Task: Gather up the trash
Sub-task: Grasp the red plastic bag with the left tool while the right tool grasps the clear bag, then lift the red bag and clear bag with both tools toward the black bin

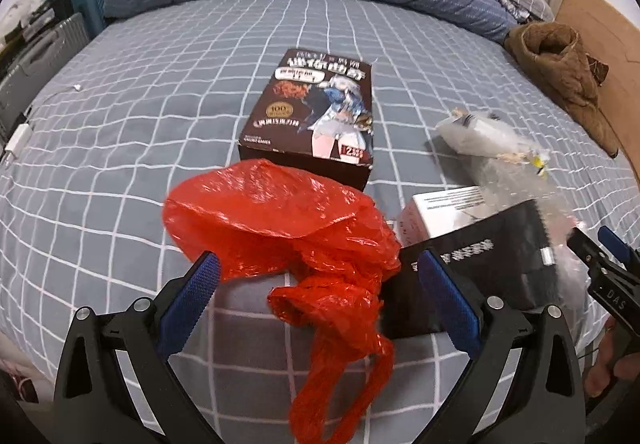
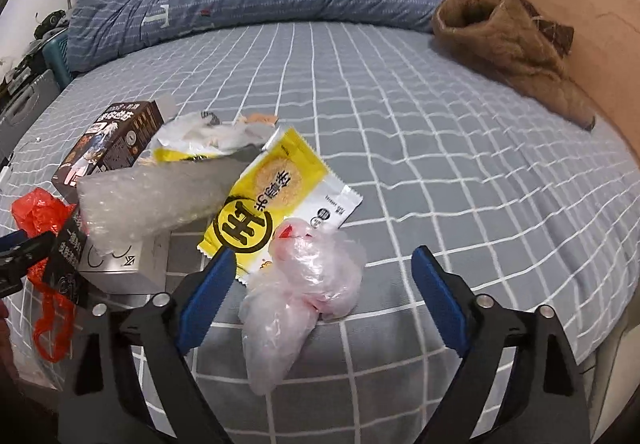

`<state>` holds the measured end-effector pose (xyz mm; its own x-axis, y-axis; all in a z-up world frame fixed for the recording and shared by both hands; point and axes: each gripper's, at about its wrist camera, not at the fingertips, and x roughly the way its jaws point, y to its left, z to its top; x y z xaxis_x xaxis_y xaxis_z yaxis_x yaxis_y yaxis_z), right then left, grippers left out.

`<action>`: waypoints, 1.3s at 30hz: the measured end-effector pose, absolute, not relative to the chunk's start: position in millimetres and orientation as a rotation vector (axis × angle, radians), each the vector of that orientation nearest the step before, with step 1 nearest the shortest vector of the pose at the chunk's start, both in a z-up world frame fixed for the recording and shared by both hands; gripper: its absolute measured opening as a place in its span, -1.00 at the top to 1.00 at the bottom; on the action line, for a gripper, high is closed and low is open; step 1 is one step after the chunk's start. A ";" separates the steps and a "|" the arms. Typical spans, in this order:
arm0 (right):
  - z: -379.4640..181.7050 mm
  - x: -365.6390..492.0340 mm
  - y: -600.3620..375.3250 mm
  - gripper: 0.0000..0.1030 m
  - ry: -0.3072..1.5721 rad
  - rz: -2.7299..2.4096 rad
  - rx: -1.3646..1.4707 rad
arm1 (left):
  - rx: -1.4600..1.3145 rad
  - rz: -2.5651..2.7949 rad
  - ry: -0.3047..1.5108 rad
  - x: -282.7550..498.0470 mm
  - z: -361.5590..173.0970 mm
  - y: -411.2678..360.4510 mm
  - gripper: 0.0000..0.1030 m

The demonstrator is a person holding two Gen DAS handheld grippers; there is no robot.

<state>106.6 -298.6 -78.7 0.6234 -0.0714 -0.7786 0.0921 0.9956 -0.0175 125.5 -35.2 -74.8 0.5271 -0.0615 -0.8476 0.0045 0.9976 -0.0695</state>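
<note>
Two hand-held grippers hung over a litter of wrappers on the checked bed sheet, each lined up on a piece of trash. The left hand-held gripper stood wide open astride a crumpled red plastic bag, its blue pads clear of the film on both sides. The right hand-held gripper was likewise spread, with a knotted clear plastic bag lying between its pads and apparently untouched, though the blur left that uncertain. Near it lay a yellow snack wrapper, a roll of bubble wrap and a dark printed box. To take either bag cleanly, the pads would need to sink onto the bunched middle of the film rather than a loose tail, and close fully without pinching the sheet beneath.
</note>
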 end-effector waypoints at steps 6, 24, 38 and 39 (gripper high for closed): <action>-91.6 115.7 -294.1 -0.39 0.928 -0.073 0.029 | -0.079 -0.021 1.043 137.0 -90.3 -33.6 -0.76; -95.0 117.6 -289.8 0.04 0.954 -0.063 -0.006 | -0.071 -0.069 1.046 135.2 -97.3 -41.3 0.12; -68.7 109.1 -288.8 0.04 0.910 -0.074 -0.007 | -0.020 -0.045 0.987 125.8 -70.8 -39.5 0.14; -65.6 107.6 -288.4 0.04 0.905 -0.074 -0.009 | -0.013 -0.045 0.984 124.2 -68.6 -39.6 0.14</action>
<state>107.6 -288.4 -65.6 0.6151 -0.0682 -0.7855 0.0603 0.9974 -0.0394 124.2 -39.6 -68.6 0.5527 -0.0440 -0.8322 0.0325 0.9990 -0.0312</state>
